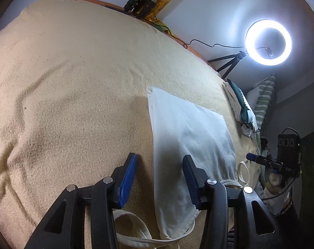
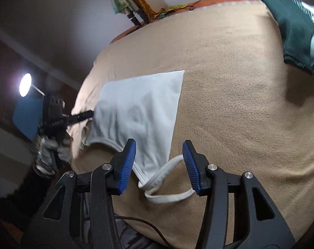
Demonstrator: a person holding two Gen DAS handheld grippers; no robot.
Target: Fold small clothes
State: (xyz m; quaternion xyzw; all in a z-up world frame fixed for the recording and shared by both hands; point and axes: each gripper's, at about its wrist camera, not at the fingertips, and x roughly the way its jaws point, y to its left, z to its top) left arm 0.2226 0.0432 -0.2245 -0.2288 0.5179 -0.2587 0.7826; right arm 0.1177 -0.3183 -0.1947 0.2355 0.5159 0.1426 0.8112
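Observation:
A white sleeveless top (image 1: 188,137) lies folded lengthwise on the beige blanket (image 1: 74,83), its straps (image 1: 134,224) loose at the near end. My left gripper (image 1: 160,178) is open, just above the top's near left edge, holding nothing. In the right wrist view the same top (image 2: 140,108) lies ahead to the left, with its straps (image 2: 167,188) between the jaws of my right gripper (image 2: 159,166), which is open and empty. The other gripper (image 2: 57,120) shows at the top's far left side.
A pile of clothes with a dark green garment (image 1: 243,105) lies at the blanket's right edge, and it also shows in the right wrist view (image 2: 294,33). A lit ring light (image 1: 268,41) on a tripod stands beyond the bed. A striped pillow (image 1: 263,95) is behind the pile.

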